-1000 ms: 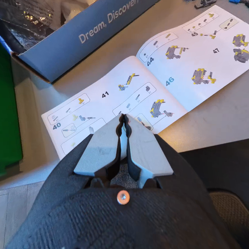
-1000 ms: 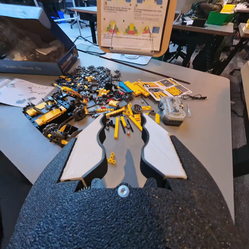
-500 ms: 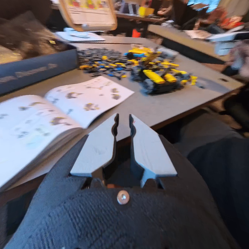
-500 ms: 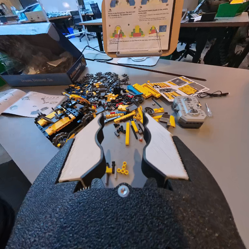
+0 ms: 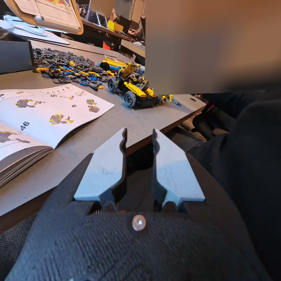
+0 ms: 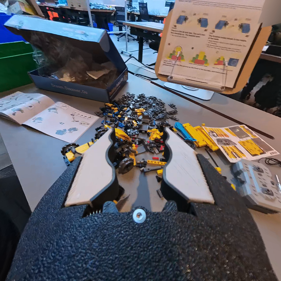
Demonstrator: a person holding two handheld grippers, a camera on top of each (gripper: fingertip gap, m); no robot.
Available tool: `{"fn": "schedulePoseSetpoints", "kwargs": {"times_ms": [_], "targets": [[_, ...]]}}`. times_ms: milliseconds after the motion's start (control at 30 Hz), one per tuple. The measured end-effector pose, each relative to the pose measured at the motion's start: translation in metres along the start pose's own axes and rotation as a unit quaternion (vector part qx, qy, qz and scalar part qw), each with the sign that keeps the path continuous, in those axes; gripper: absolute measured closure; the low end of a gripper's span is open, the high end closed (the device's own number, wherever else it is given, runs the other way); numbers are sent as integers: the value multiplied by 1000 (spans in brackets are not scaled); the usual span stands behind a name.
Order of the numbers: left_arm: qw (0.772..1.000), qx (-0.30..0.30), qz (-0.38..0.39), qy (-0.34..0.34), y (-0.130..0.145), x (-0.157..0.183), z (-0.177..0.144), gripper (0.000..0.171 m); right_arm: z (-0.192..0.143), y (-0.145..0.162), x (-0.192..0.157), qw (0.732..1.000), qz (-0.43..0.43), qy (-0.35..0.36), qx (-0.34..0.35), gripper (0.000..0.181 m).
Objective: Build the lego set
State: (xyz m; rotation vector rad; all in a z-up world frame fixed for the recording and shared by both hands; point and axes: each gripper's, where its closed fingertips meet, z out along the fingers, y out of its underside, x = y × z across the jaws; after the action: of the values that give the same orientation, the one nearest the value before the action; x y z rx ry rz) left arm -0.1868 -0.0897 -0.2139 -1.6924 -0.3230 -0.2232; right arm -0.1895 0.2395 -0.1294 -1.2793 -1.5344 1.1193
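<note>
The open booklet (image 5: 50, 112) bears printed diagrams and step numbers, ahead and left of the left gripper (image 5: 139, 132), which hangs level at the table (image 5: 136, 121) edge, jaws narrowly parted and empty. The right gripper (image 6: 139, 130), jaws wide and empty, tilts down over the yellow-and-black model car (image 6: 124, 146) and loose parts (image 6: 141, 109), with the lettered dark box (image 6: 76, 89) far ahead-left.

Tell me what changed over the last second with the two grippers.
The left gripper lifted off the open booklet, swung right toward the table's edge, and opened from shut. The right gripper moved forward over the half-built vehicle, staying open and empty. Booklet, parts pile and box stayed put.
</note>
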Motion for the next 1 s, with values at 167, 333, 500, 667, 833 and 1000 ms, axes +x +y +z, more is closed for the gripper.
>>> {"fn": "schedulePoseSetpoints", "kwargs": {"times_ms": [167,333,500,667,833,1000], "targets": [[999,-32,40,-13,11,10,3,139,-20,8,-7,1000,-26,-9,-5,122],[995,-39,73,-56,11,11,12,141,-75,34,19,999,-35,6,-30,150],[994,-46,76,-65,6,23,50,124,-109,93,14,995,13,-37,-94,148],[995,-76,62,13,24,71,96,126,-120,145,-15,984,21,-93,-151,146],[988,-123,75,59,43,92,116,128,-118,167,-23,981,9,-85,-175,147],[981,-137,95,95,50,105,126,128,-107,171,-30,977,-15,-91,-193,148]]}}
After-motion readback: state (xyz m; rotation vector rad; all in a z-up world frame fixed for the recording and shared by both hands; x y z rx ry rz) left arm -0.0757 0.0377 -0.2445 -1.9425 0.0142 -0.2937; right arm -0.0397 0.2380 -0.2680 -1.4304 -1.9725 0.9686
